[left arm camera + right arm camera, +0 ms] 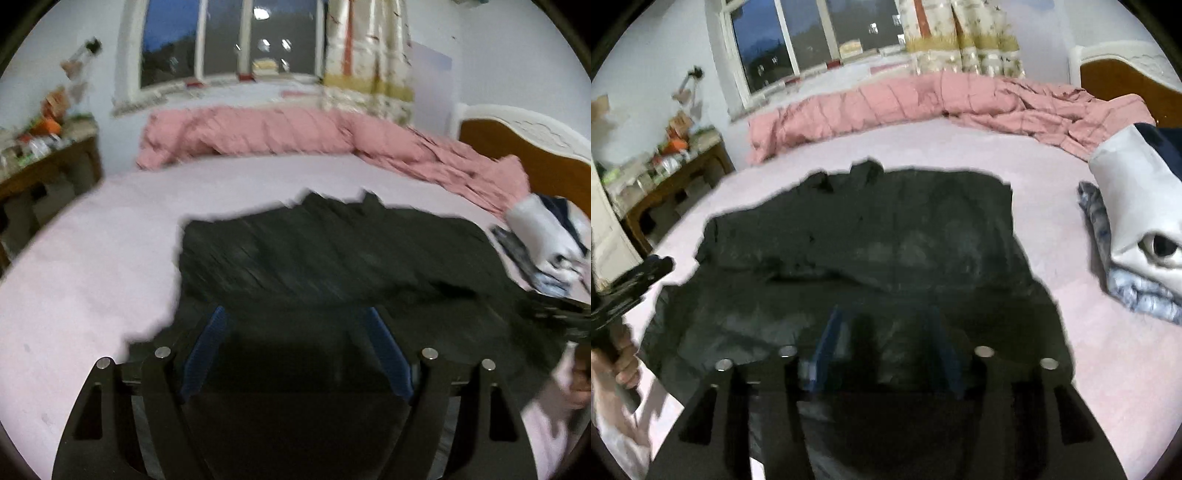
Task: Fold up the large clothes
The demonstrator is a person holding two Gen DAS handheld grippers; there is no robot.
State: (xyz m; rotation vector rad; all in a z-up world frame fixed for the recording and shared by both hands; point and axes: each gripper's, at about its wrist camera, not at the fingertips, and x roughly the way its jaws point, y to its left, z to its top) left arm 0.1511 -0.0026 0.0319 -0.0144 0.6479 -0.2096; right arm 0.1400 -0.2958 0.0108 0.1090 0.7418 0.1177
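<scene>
Dark garment (864, 251) spread flat on pale pink bed sheet (1089, 350). Right gripper (886, 328) low over near hem, blue pads apart, nothing visibly pinched. Left gripper (624, 288) at left edge, hand (622, 360) on handle. Pink quilt (916, 107) bunched behind. Pile of folded clothes (1137, 236) right. Cluttered wooden table (668, 173) by window (812, 37).

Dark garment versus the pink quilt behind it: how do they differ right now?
The dark garment lies spread fairly flat mid-bed, near both grippers; the pink quilt is bunched in a crumpled ridge along the far edge by the window. The garment is near-black, the quilt pink. Both rest on the pale bed sheet.
</scene>
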